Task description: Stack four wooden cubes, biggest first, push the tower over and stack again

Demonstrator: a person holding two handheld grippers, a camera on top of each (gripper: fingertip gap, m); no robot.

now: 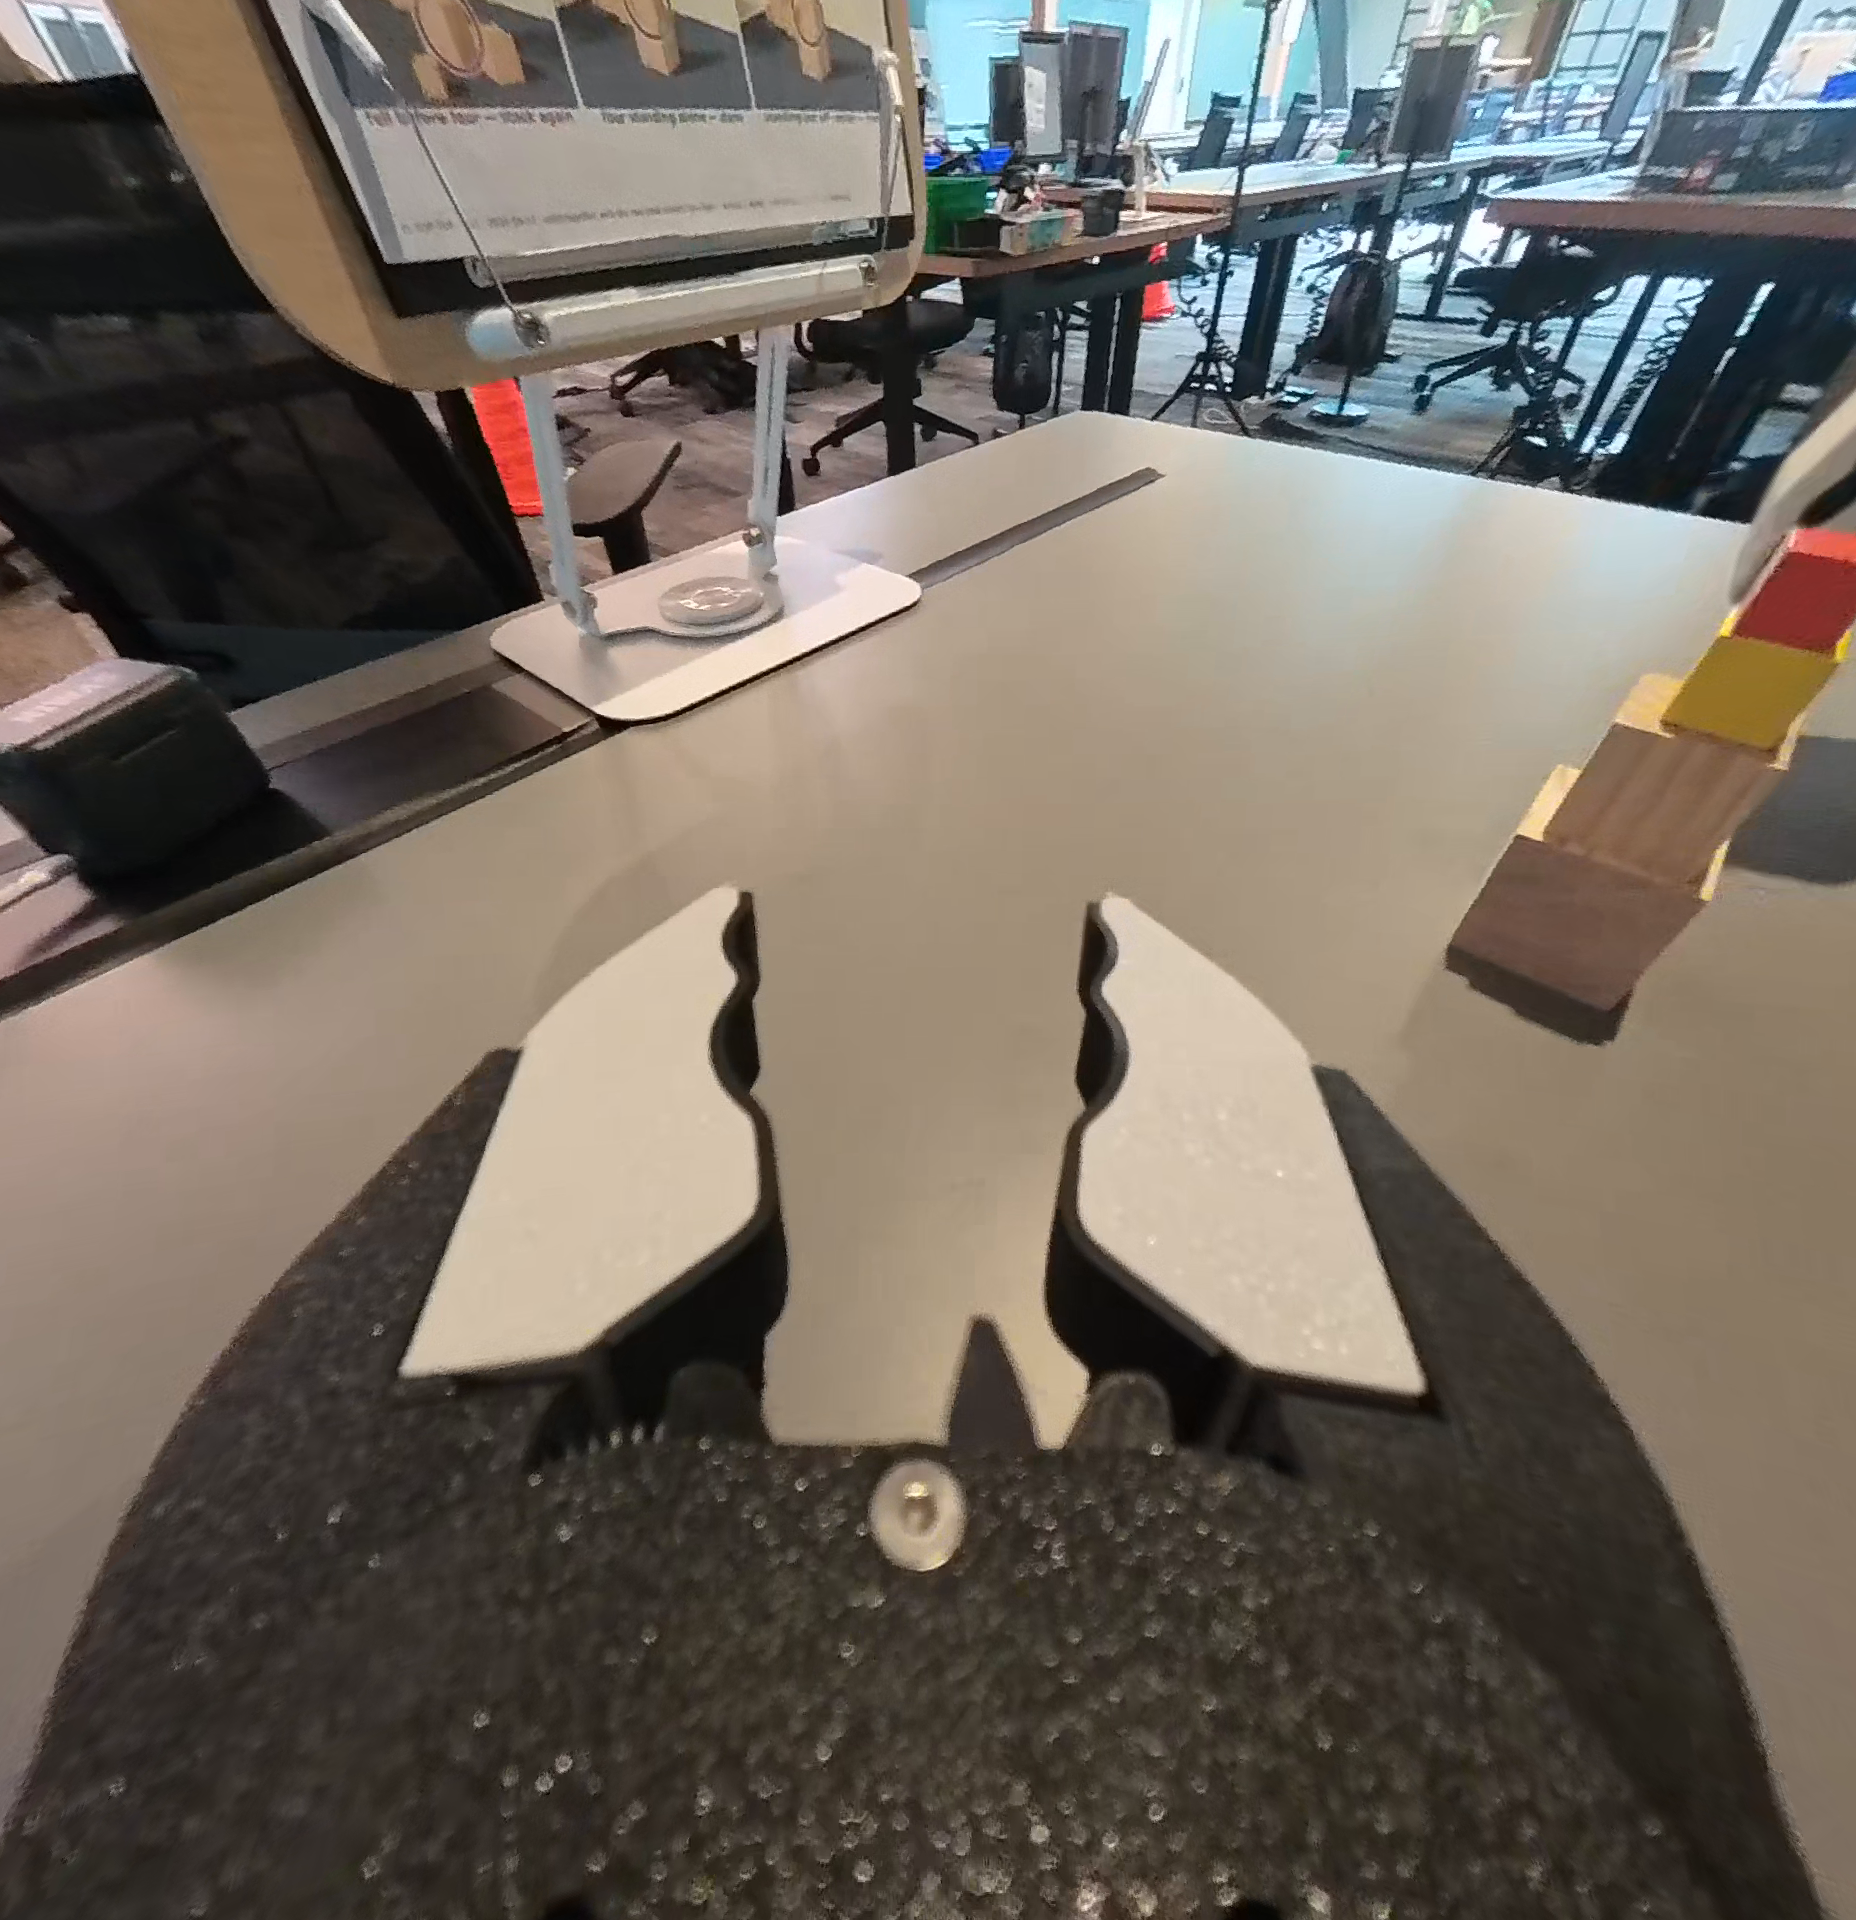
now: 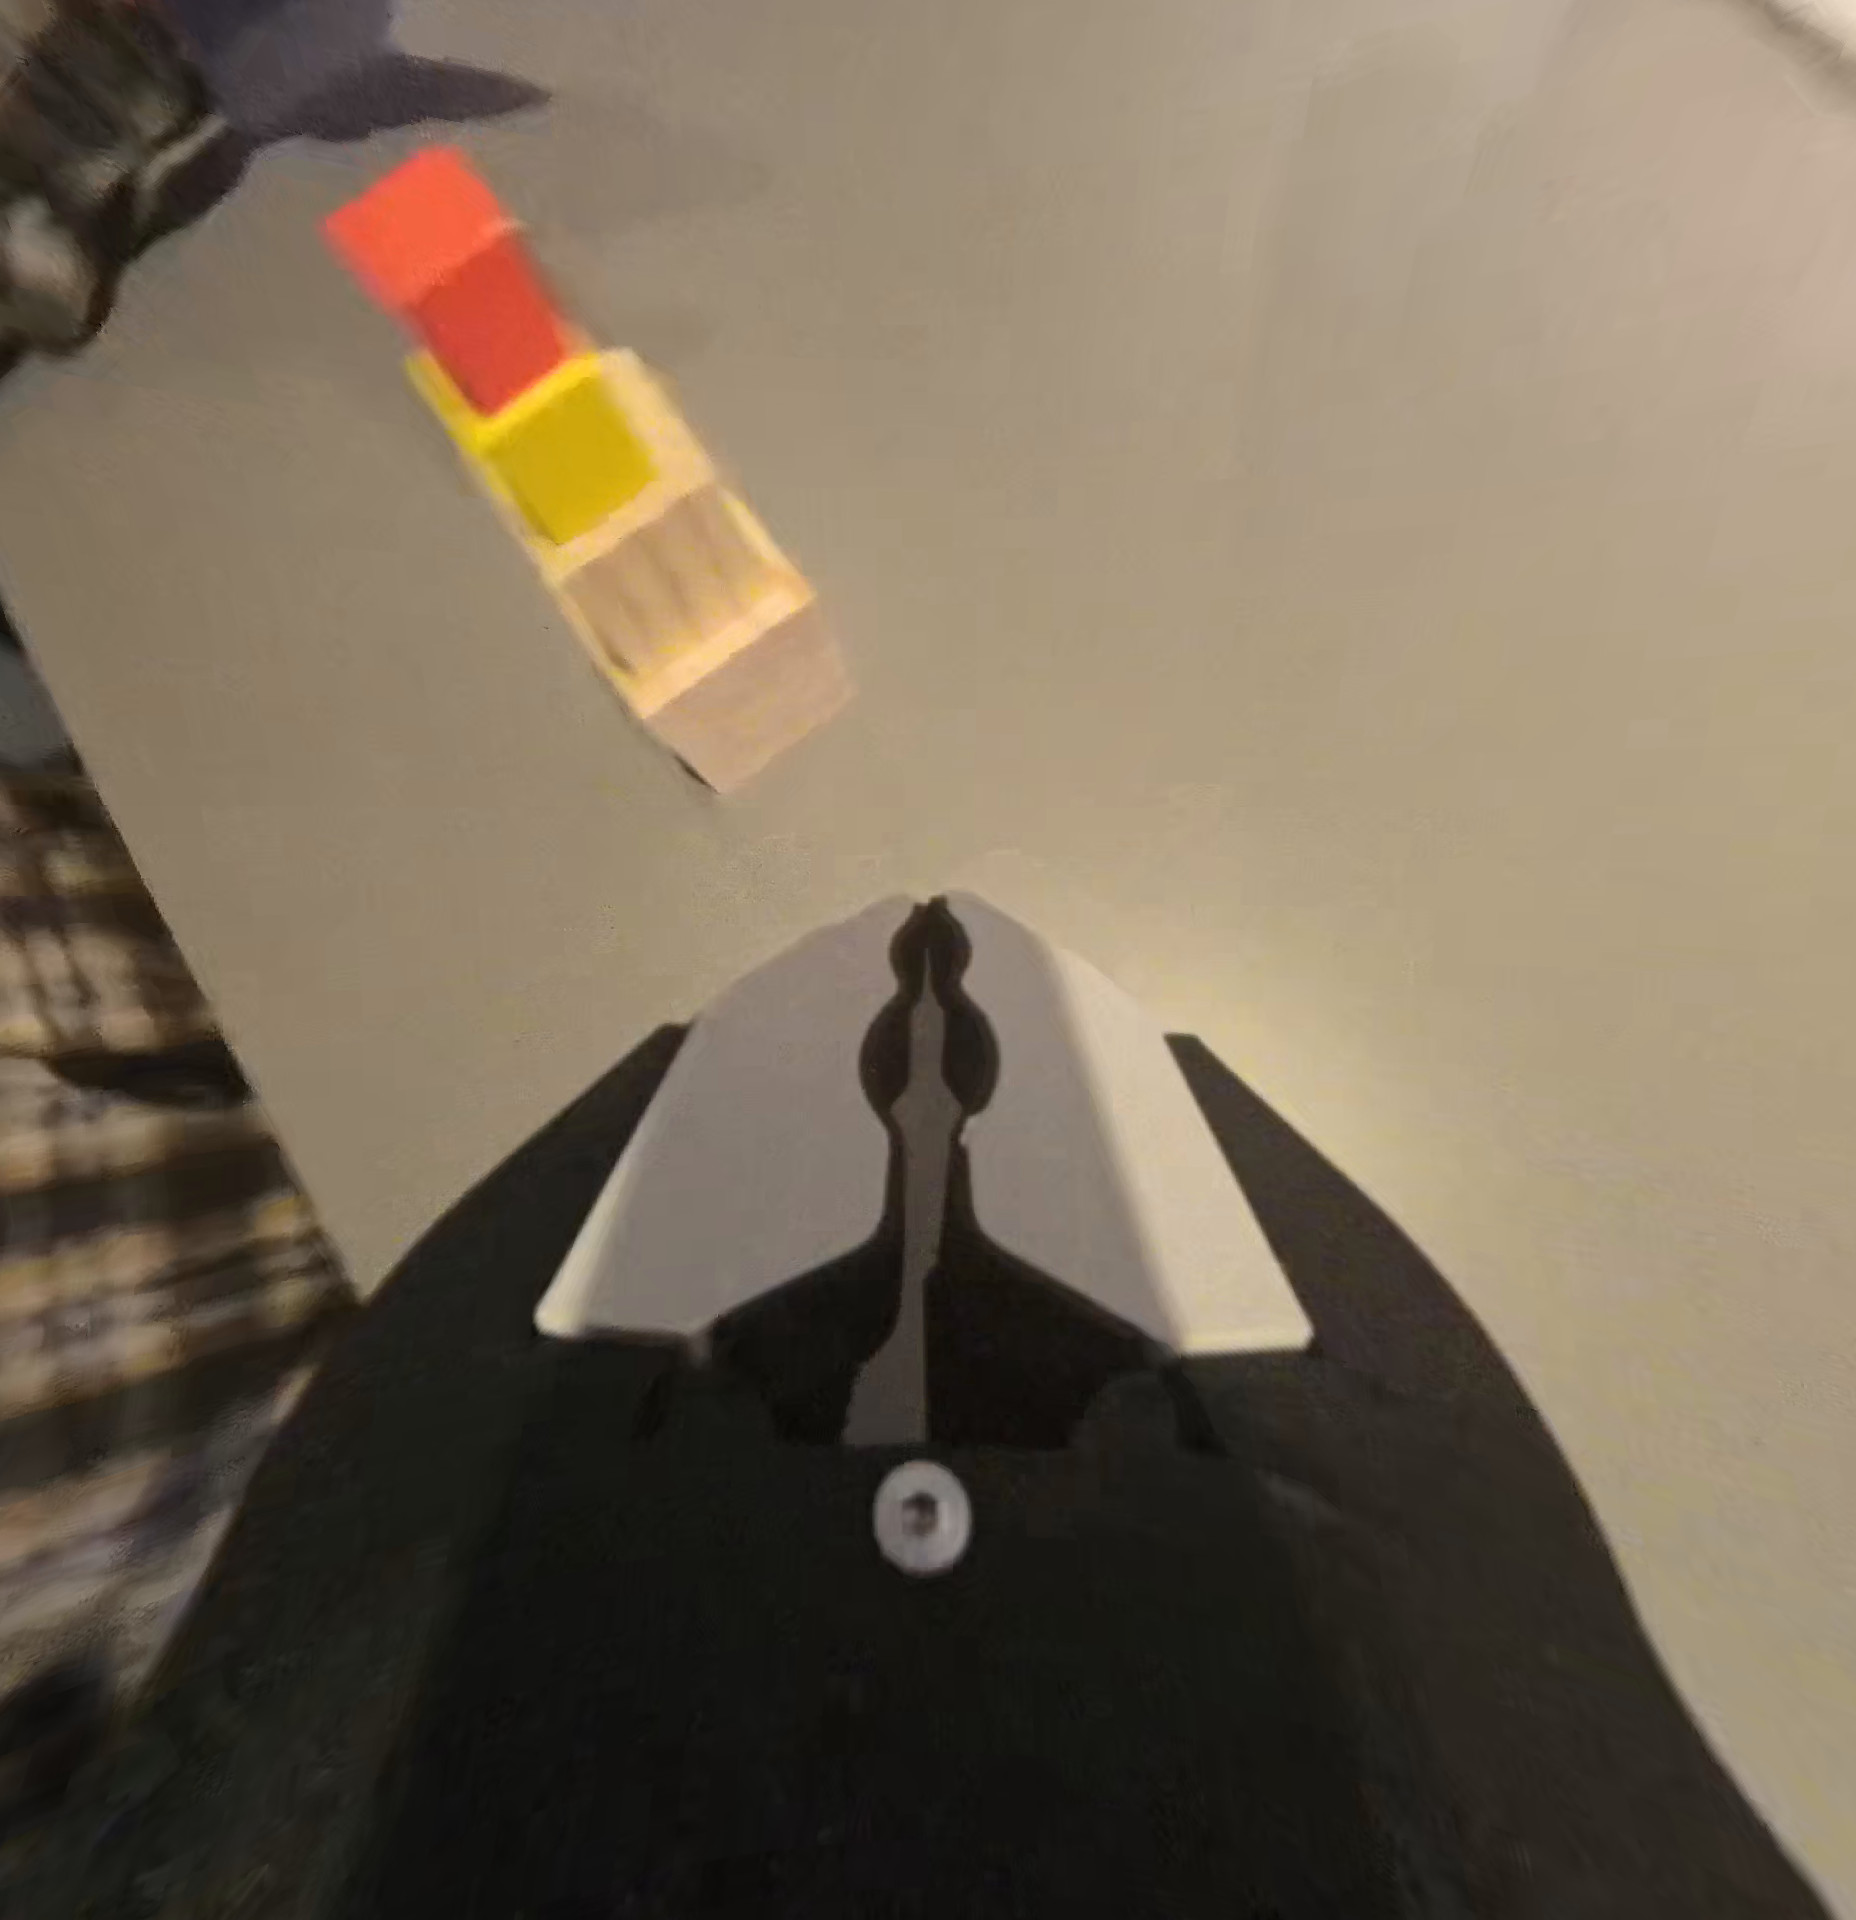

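A tower of four cubes stands on the grey table (image 1: 1007, 779) at the right of the left wrist view: dark brown cube (image 1: 1568, 925) at the bottom, light wood cube (image 1: 1662, 800), yellow cube (image 1: 1745, 691), red cube (image 1: 1812, 592) on top. My left gripper (image 1: 919, 914) is open and empty, low over the table, left of the tower. My right gripper (image 2: 934, 904) is shut and empty, above the table, apart from the tower. The blurred right wrist view shows the red cube (image 2: 456, 270), yellow cube (image 2: 565, 457) and light wood cube (image 2: 675, 592) from above. One white finger (image 1: 1817, 478) hangs just above the red cube.
A document stand holding a printed sheet (image 1: 633, 156) rests on a metal base (image 1: 716, 634) at the table's back left. A black device (image 1: 103, 769) sits past the left edge. A dark slot (image 1: 1038, 520) runs along the back. Office desks and chairs stand behind.
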